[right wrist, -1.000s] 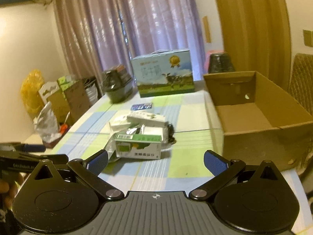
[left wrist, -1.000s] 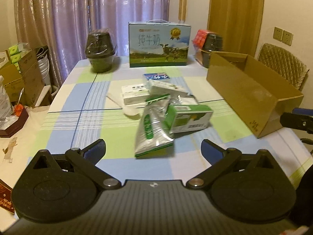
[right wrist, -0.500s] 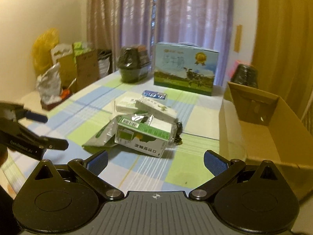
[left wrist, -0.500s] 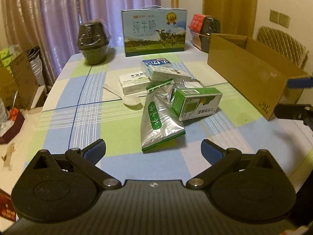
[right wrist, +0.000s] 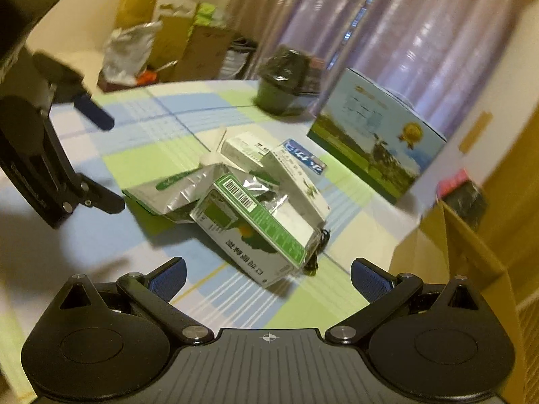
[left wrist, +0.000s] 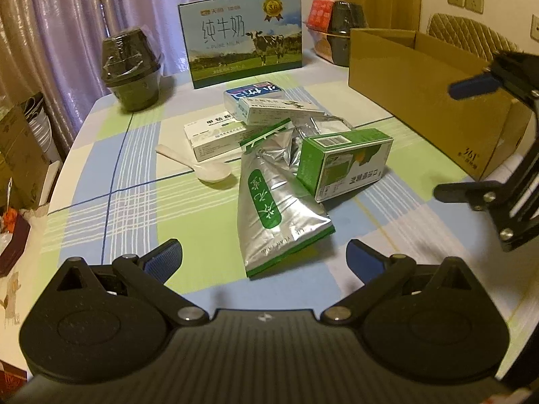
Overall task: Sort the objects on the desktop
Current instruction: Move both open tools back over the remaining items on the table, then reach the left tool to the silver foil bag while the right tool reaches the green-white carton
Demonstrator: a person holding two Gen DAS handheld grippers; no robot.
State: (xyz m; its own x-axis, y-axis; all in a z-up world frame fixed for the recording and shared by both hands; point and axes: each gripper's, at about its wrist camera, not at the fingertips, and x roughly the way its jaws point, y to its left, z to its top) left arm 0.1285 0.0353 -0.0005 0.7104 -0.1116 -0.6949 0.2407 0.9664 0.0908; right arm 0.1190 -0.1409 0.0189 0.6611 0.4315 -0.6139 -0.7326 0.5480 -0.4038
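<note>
Desktop objects lie heaped at the middle of the checked tabletop point(left wrist: 111, 181): a silver-and-green foil pouch point(left wrist: 273, 208), a green-and-white carton point(left wrist: 343, 165) leaning against it at its 2 o'clock, white medicine boxes point(left wrist: 219, 134) behind at 11 o'clock, and a white plastic spoon point(left wrist: 202, 165) off at 9 o'clock. Both tongs, the left tongs point(left wrist: 262, 259) and the right tongs point(right wrist: 267, 276), are spread wide with nothing between the blue pads, and both hang above the near edge of the pile. The pouch looks light, crumpled and slick, likely to buckle or slide, so its folded bottom seam seems the safest place to pinch. The carton is probably stiff and light, and should take a grip across its narrow faces. The spoon is thin and flat on the cloth, awkward to lift. An open cardboard box point(left wrist: 421, 87) at 2 o'clock looks the likely destination. The left wrist view shows the spoon, the pouch's full length and the right tongs at 3 o'clock. The right wrist view, blurred, instead shows a dark cord-like thing point(right wrist: 318, 252) tucked beside the carton, hidden from the other camera, plus the left tongs at 9 o'clock.
</note>
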